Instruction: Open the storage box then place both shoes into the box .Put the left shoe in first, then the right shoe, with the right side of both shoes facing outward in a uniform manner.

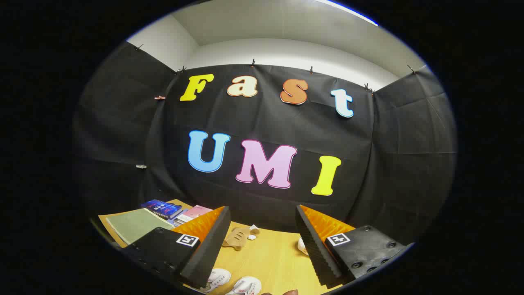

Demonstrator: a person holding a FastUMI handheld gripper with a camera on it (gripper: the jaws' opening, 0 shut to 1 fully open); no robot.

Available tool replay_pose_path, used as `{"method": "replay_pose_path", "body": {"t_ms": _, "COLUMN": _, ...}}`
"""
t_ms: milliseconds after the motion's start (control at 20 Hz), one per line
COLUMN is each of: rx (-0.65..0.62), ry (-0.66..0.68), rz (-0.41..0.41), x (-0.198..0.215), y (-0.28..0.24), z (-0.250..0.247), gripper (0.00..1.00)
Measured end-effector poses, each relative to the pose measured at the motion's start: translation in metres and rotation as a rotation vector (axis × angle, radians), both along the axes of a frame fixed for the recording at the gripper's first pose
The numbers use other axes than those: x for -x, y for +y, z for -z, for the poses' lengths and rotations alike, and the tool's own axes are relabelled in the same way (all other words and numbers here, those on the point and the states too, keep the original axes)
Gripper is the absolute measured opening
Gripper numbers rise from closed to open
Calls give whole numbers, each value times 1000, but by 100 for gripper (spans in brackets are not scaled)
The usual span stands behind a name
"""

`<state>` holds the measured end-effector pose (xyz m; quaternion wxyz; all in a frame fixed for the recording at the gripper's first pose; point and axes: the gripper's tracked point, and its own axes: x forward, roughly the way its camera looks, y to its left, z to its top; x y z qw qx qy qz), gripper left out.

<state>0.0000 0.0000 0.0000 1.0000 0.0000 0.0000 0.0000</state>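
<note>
My gripper (262, 229) is held high over a wooden table (270, 254), its two fingers wide apart with nothing between them. Two white shoes lie on the table low between the fingers: one (219, 277) close by the left finger, the other (247, 285) just right of it. The storage box cannot be made out.
A tan, paw-shaped item (236, 238) and small white bits (253, 229) lie further out between the fingers. A white object (302, 246) peeks out beside the right finger. Off to the left lie a green mat (137, 225), a blue book (161, 208) and a pink book (194, 213).
</note>
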Motion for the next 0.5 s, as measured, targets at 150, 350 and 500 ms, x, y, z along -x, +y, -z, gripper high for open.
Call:
{"method": "replay_pose_path", "body": {"t_ms": 150, "rx": 28, "ry": 3, "rz": -1, "x": 0, "y": -1, "z": 1, "gripper": 97}}
{"method": "replay_pose_path", "body": {"t_ms": 350, "rx": 31, "ry": -3, "rz": -11, "x": 1, "y": 2, "z": 0, "gripper": 97}}
{"method": "replay_pose_path", "body": {"t_ms": 500, "rx": 38, "ry": 7, "rz": -14, "x": 0, "y": 2, "z": 4, "gripper": 97}}
